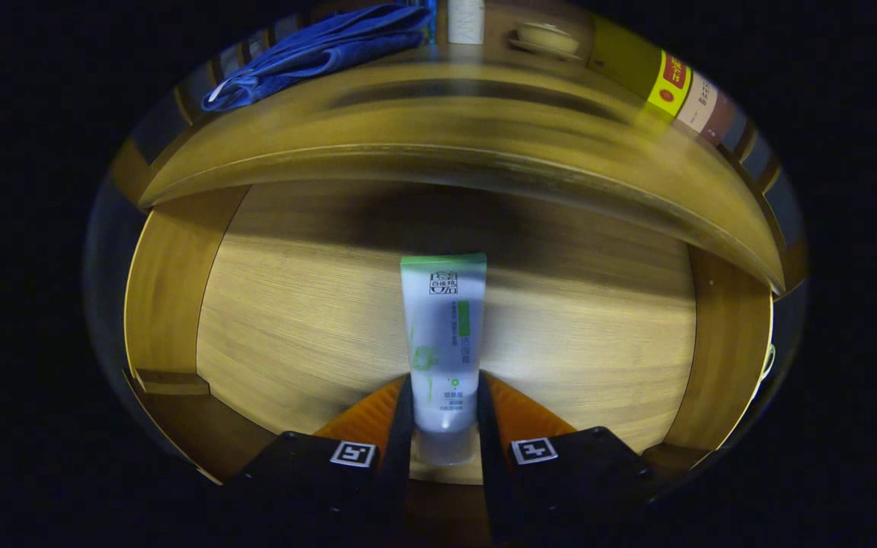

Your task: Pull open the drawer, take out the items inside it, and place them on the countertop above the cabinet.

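Tube (443, 342) sits pinched in my claw (443, 415), both fingers pressing its cap end, crimped end pointing away, over the open drawer (294, 320) floor. Beyond the drawer, on the counter (484, 114), I see a blue cloth (317, 49) and a small dish (549, 38)

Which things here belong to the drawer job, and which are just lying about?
Job: tube between the gripper fingers, both pressing it; open drawer; countertop.
Lying about: blue cloth, small dish, books on the countertop.
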Tool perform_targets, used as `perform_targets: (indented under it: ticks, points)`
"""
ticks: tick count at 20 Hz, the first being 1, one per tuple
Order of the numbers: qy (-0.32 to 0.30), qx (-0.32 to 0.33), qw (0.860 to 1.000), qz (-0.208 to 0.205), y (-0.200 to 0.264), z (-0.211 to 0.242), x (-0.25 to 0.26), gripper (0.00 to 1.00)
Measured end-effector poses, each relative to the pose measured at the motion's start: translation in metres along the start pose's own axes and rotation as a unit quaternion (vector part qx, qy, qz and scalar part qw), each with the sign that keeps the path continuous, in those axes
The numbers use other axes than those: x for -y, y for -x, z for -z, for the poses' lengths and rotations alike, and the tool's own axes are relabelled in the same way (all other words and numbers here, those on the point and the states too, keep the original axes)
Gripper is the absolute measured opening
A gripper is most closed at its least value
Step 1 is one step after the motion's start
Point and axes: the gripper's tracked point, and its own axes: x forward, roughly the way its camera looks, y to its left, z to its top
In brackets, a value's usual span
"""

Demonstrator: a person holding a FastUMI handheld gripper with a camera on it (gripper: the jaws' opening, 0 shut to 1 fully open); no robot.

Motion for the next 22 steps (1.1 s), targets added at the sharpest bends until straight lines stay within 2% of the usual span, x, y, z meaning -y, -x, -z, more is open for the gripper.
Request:
perform_targets:
  ticks: [2, 11, 15, 22]
  points:
    - [0.000, 0.006, 1.000, -0.016, 0.008, 0.004, -0.011, 0.48]
    - [-0.003, 0.092, 0.995, -0.044, 0.086, -0.014, -0.013, 0.48]
    - [-0.018, 0.112, 0.992, -0.064, 0.098, 0.000, -0.019, 0.48]
    - [-0.027, 0.185, 0.979, -0.076, 0.137, -0.010, -0.024, 0.47]
